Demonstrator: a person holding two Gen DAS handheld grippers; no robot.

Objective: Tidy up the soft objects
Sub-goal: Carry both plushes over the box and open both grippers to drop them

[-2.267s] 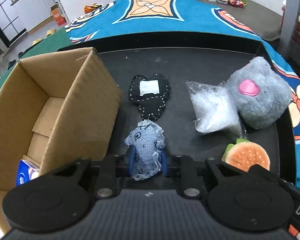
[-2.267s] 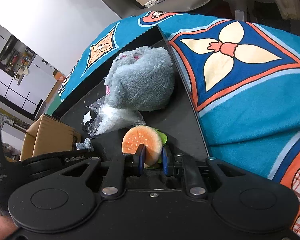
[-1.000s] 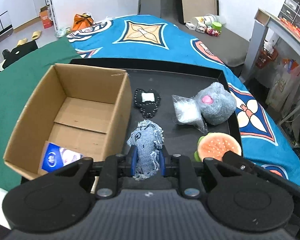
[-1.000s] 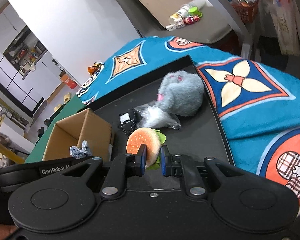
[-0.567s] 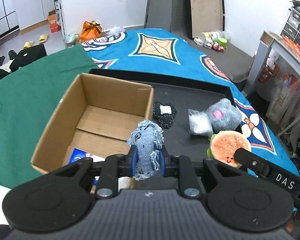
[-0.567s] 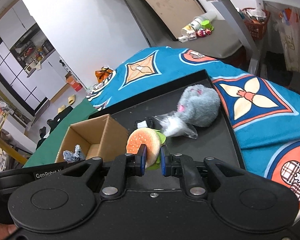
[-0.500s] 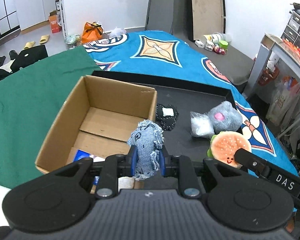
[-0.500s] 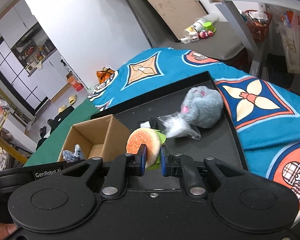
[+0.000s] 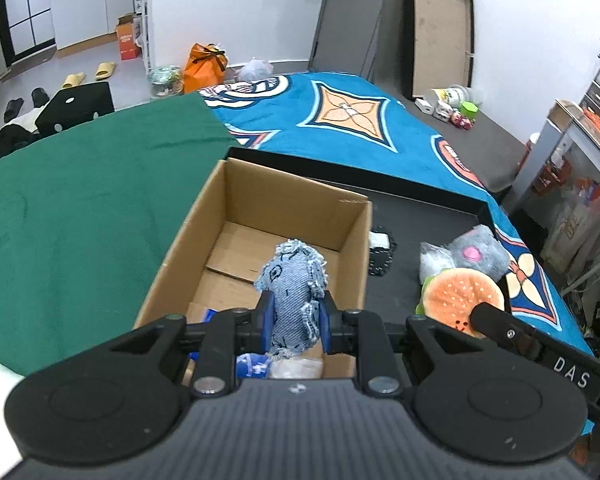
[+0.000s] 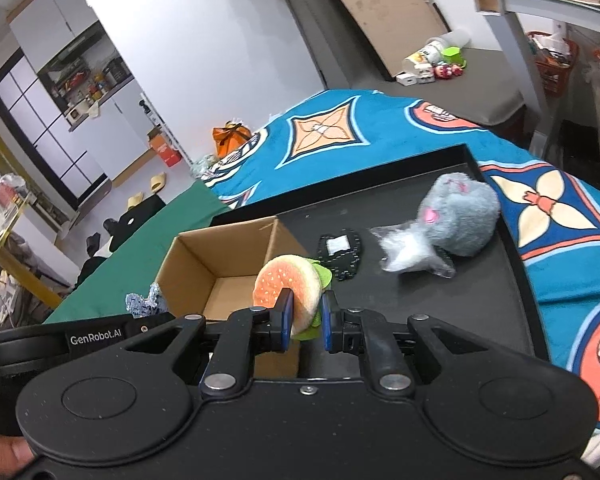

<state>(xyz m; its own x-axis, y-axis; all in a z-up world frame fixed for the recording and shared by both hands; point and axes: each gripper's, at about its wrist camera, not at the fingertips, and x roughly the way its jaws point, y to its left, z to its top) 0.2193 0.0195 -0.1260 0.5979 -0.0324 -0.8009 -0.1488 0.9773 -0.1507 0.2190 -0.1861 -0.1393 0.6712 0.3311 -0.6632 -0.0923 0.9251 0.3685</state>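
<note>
My left gripper (image 9: 294,326) is shut on a frayed blue denim pouch (image 9: 294,284) and holds it above the open cardboard box (image 9: 284,196). My right gripper (image 10: 305,322) is shut on a plush hamburger (image 10: 286,286), held over the box's (image 10: 220,252) near right corner; the hamburger also shows in the left wrist view (image 9: 458,298). On the black tray (image 10: 440,300) lie a grey plush ball (image 10: 458,214), a clear bag of white stuffing (image 10: 406,250) and a black stitched felt piece (image 10: 340,256).
A blue-and-white packet (image 9: 252,362) lies in the box's near end. The tray sits on a blue patterned blanket (image 9: 340,120), with green cloth (image 9: 80,200) to the left. A grey bench with small items (image 10: 432,68) stands behind.
Both grippers rose and moved left with their loads: the denim pouch went from beside the box to over its opening, and the hamburger from the tray to the box's right corner.
</note>
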